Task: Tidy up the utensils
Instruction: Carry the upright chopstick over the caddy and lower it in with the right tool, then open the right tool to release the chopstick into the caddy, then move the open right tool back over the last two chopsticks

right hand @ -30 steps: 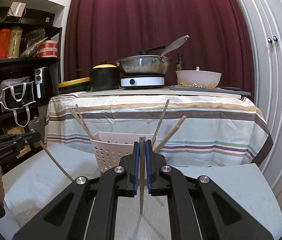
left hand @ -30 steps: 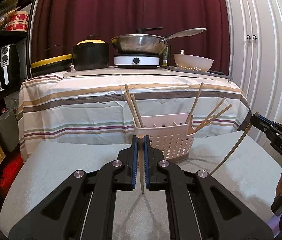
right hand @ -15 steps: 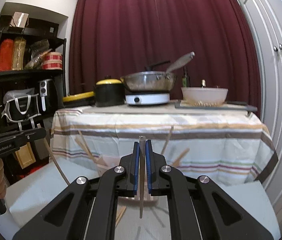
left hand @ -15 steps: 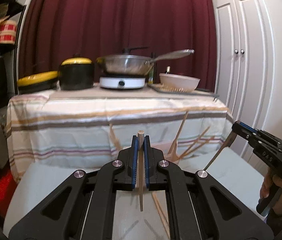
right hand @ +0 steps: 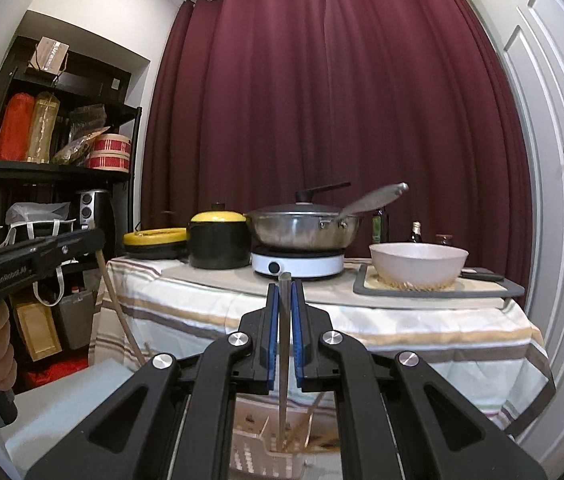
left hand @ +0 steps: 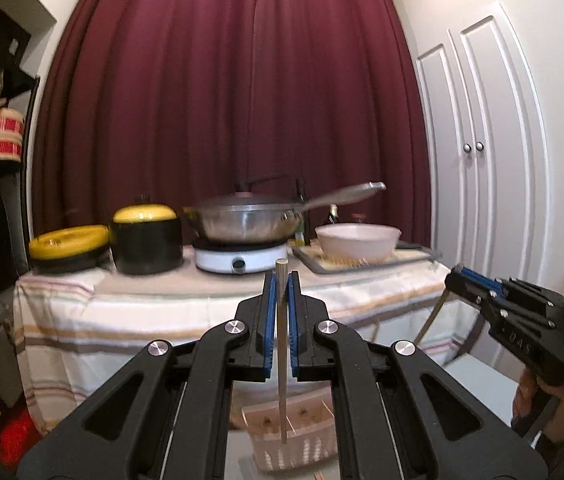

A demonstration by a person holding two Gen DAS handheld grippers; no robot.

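Item: pink perforated basket (left hand: 290,436), at 6 o'clock below both grippers; its compartments hold several upright or leaning chopsticks, clearest in the right wrist view (right hand: 270,446).

Left gripper (left hand: 281,312): blue pads closed on a single wooden chopstick (left hand: 281,360), held vertical, lower tip hanging just over the basket's open top. Whether the tip touches the basket cannot be told.

Right gripper (right hand: 285,320): pads closed on a second chopstick (right hand: 283,360), also vertical, tip down among the sticks already in the basket.

Cross-views: the left wrist view shows the right gripper at 3 o'clock with its chopstick slanting down; the right wrist view shows the left gripper at 9 o'clock with its stick likewise slanting, plus a black shelf unit (right hand: 62,152) the other view crops.

Surroundings, 12 o'clock: striped-cloth table (left hand: 142,312) carrying a yellow-lidded pot (left hand: 146,242), a steel pan (left hand: 250,224) on a white hotplate (left hand: 242,260), and a white bowl (left hand: 355,242) on a tray. Basket stands well apart from the table edge.
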